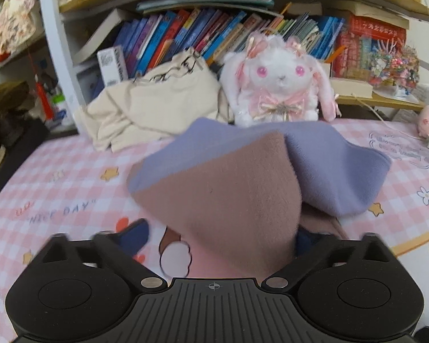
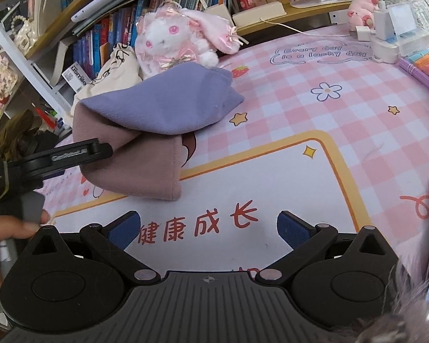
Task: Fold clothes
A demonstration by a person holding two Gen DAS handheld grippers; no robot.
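A small fleece garment, dusty pink and lavender point(image 1: 237, 183), is draped over my left gripper point(image 1: 223, 245); its fingers look spread wide, and I cannot tell whether they pinch cloth. One blue pad point(image 1: 134, 238) shows; the other is mostly hidden under the fabric. In the right wrist view the garment point(image 2: 146, 131) is lifted at its left end by the left gripper point(image 2: 100, 150), the rest resting folded on the mat. My right gripper point(image 2: 207, 228) is open and empty, hovering above the mat in front of the garment.
A pink checked mat point(image 2: 314, 120) covers the table. A white bunny plush point(image 1: 280, 85) and a cream tote bag point(image 1: 157, 103) sit at the back before a bookshelf point(image 1: 214, 28). Chargers and boxes point(image 2: 391, 34) stand at the far right.
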